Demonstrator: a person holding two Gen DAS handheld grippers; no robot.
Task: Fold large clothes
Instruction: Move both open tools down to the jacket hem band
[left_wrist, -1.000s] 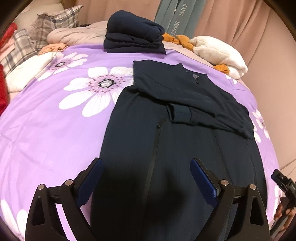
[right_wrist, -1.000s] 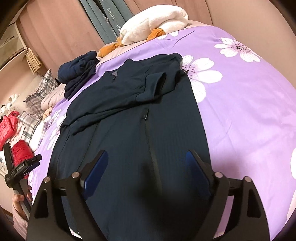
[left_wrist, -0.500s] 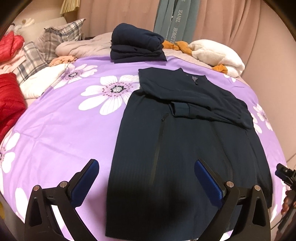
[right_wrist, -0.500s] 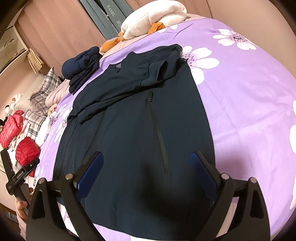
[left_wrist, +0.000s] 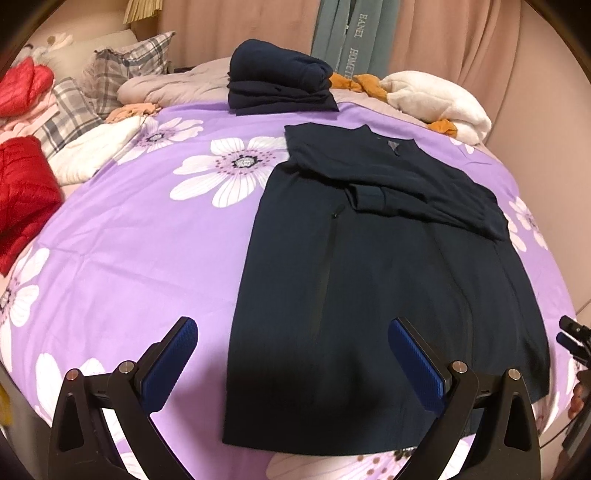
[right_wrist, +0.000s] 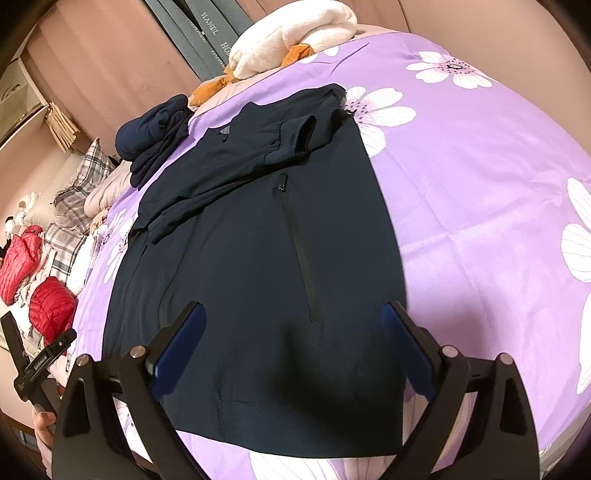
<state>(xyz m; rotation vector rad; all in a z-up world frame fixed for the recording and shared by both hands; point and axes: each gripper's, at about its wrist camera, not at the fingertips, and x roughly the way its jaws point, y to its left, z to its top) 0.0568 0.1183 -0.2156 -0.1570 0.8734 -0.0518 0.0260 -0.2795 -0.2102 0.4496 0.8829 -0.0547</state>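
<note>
So the dark navy jacket (left_wrist: 369, 280) is laid out flat on the purple flowered bedspread (left_wrist: 140, 258), collar toward 12 o'clock and hem toward 6 in the left wrist view. Both sleeves (left_wrist: 417, 188) look already folded in across the chest, one cuff (left_wrist: 365, 194) sitting just above the zip pocket (left_wrist: 327, 254). I'd call that roughly the halfway mark: arms are tucked, but the body is full length and the hem hasn't been brought up to the collar yet. That bottom-to-top fold (maybe two) is what's left, going by how it lies.

At 12 o'clock past the collar there's a stack of folded navy clothes (left_wrist: 280, 83), so some pieces seem finished already. A white fluffy blanket (left_wrist: 436, 99) sits at about 1 o'clock, plaid pillows (left_wrist: 122, 74) around 10, and red puffy jackets (left_wrist: 22, 184) off at 9.

Claws — the left claw (left_wrist: 293, 338) is spread wide, nothing between the blue pads (left_wrist: 168, 365), hovering over the hem's left corner without touching cloth as far as I can see. The right claw (right_wrist: 291, 330) is just as wide apart and empty, above the lower part of the jacket in the right wrist view — its pads (right_wrist: 406, 347) straddle the fabric from above, no pinch on anything.
</note>
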